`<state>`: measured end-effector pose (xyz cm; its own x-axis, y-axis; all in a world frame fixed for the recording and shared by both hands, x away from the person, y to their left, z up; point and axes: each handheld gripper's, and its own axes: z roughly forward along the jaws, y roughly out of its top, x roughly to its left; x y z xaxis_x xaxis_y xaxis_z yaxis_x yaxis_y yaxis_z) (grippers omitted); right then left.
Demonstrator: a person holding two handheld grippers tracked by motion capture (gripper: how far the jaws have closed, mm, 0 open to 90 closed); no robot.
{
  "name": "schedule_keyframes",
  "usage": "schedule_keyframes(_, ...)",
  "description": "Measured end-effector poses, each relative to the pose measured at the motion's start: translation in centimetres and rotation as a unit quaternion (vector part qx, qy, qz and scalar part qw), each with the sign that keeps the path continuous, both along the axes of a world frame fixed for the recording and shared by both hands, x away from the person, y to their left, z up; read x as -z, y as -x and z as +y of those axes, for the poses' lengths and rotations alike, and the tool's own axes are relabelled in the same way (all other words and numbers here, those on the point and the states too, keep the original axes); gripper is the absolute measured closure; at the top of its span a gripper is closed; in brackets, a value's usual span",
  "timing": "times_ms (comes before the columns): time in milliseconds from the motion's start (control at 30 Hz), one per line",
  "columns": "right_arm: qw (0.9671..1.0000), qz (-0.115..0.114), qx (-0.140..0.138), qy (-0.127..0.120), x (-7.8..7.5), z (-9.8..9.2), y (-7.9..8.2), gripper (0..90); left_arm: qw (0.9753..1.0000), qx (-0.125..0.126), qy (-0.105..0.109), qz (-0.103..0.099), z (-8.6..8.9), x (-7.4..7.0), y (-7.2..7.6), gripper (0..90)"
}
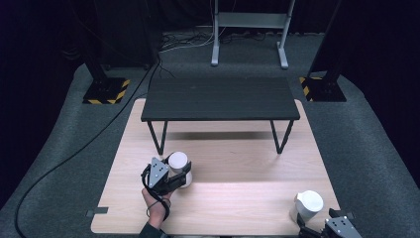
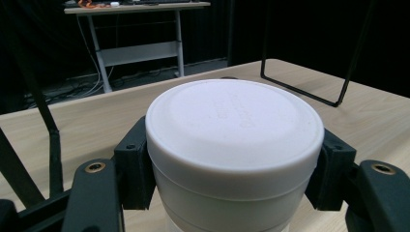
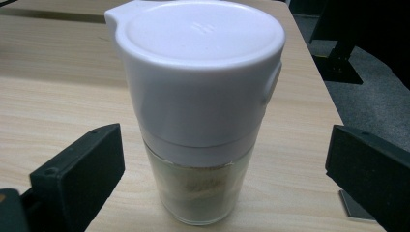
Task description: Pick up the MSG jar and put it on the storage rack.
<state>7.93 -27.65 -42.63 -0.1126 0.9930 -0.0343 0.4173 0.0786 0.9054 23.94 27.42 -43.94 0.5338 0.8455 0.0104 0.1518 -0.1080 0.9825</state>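
A white round-lidded container (image 2: 234, 125) stands on the light wooden table (image 1: 233, 198) at its left side, and my left gripper (image 2: 234, 169) is shut on it, a black pad pressed to each side under the lid. From above, that container (image 1: 178, 161) sits in front of the left gripper (image 1: 183, 177), held by a hand. At the front right corner stands a glass jar (image 3: 200, 188) with a white flip lid (image 3: 198, 43) and pale powder inside. My right gripper (image 3: 222, 164) is open, its jaws wide on either side of the jar without touching. The high view has the jar (image 1: 308, 204) just ahead of the right gripper (image 1: 312, 227).
A low black table (image 1: 220, 97) on thin wire legs stands on the far half of the wooden top. Beyond it are a grey metal stand (image 1: 247, 29), cables on the grey carpet and two black posts with yellow-striped bases (image 1: 106, 91).
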Motion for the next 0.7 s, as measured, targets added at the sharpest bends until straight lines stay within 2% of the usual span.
schedule_keyframes(700,1.0000,0.005,-0.003,0.001,-0.1,0.0,-0.1,0.0,1.0000,0.006,0.004,0.000,0.1,-1.7,-1.2,34.0)
